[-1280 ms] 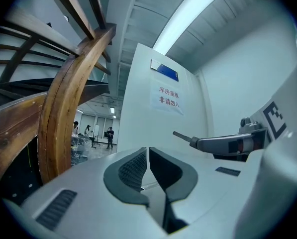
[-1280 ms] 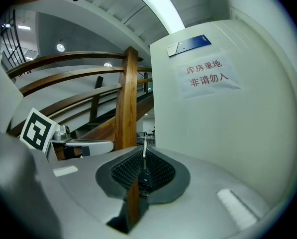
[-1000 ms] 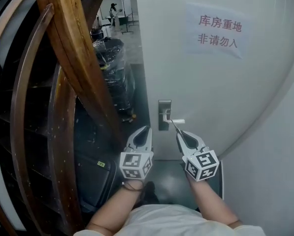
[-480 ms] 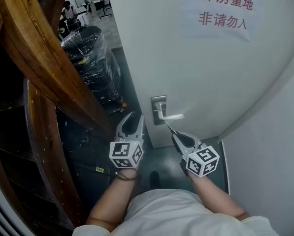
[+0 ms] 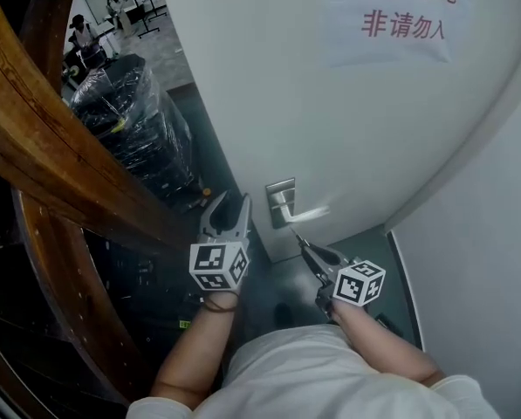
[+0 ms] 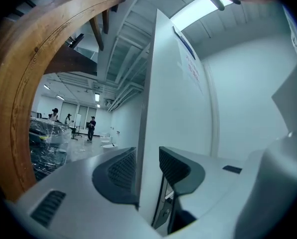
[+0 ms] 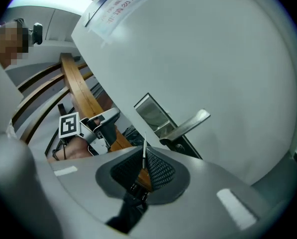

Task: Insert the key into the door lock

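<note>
My right fingers [image 7: 160, 171] pinch the key [image 7: 144, 147], door lock [image 7: 181, 147] at one o'clock, half-hidden under handle [image 7: 190, 122]; left fingers [image 6: 175, 167] opening, door edge [image 6: 144, 83] between.

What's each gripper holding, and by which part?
The right gripper pinches the key by its head end, blade out. The left gripper holds nothing: its fingers are opening, the door edge between them.

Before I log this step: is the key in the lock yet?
Out. The key sticks up from the right gripper's shut jaws, short of the lock below the handle.
</note>
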